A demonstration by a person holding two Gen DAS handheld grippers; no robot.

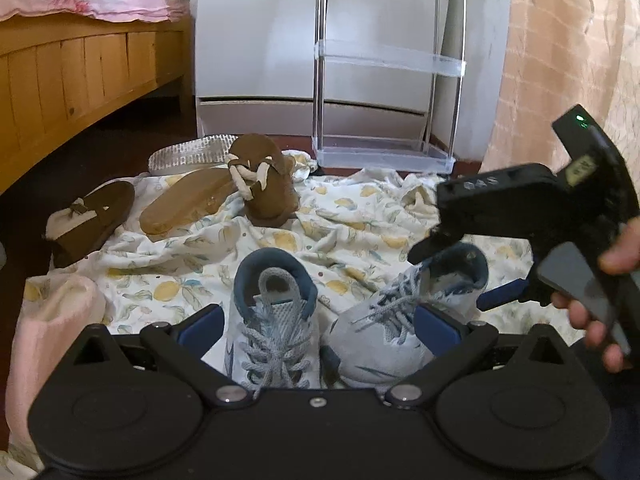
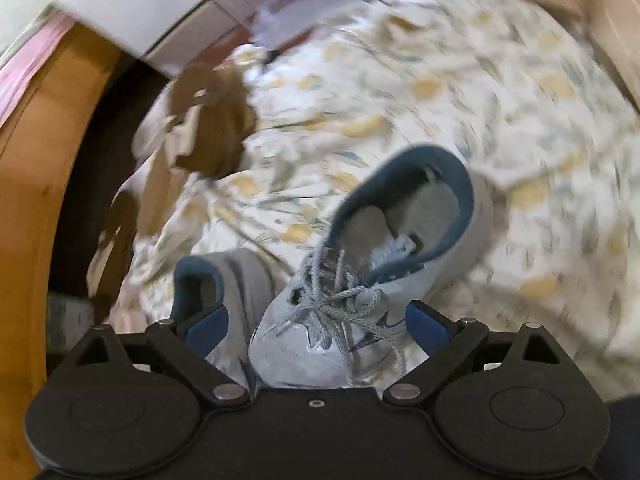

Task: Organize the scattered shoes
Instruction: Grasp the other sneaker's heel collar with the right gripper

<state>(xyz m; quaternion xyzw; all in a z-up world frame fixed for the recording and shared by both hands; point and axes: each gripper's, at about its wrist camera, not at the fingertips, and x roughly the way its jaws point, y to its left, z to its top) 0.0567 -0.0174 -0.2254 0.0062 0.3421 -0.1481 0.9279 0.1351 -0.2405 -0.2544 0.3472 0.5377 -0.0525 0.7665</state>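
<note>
A rumpled lemon-print sheet point(image 1: 352, 236) covers the floor of a bedroom. A wooden bed frame point(image 1: 80, 68) with pink bedding stands at far left, a white cabinet point(image 1: 260, 40) at the far wall, and a clear plastic shoe rack point(image 1: 390, 64) in front of it at far centre. A peach curtain point(image 1: 568, 40) hangs at right.

The left tongs point(image 1: 318, 326) are held low over the near part of the sheet, level, jaws spread wide with blue pads point(image 1: 202, 326) on either side. The right tongs point(image 2: 316, 328) are also spread wide; in the left wrist view their black body comes in from the right, tilted down, with a person's hand point(image 1: 600, 292) wrapped round the handle.

Two grey sneakers with blue collars lie side by side on the near sheet. The left sneaker point(image 1: 274, 320) sits upright between the left tongs' pads, not touched by either as far as shows. The right sneaker point(image 2: 372, 280) leans toward the left one and lies between the right tongs' pads; whether a pad touches it cannot be told, and that view is blurred.

Farther off at left, brown moccasins are scattered: one point(image 1: 90, 222) at far left half off the sheet, one point(image 1: 264, 182) standing on end, and a tan sole point(image 1: 188, 204) turned up between them. A pale ridged sole point(image 1: 192, 154) lies behind.
</note>
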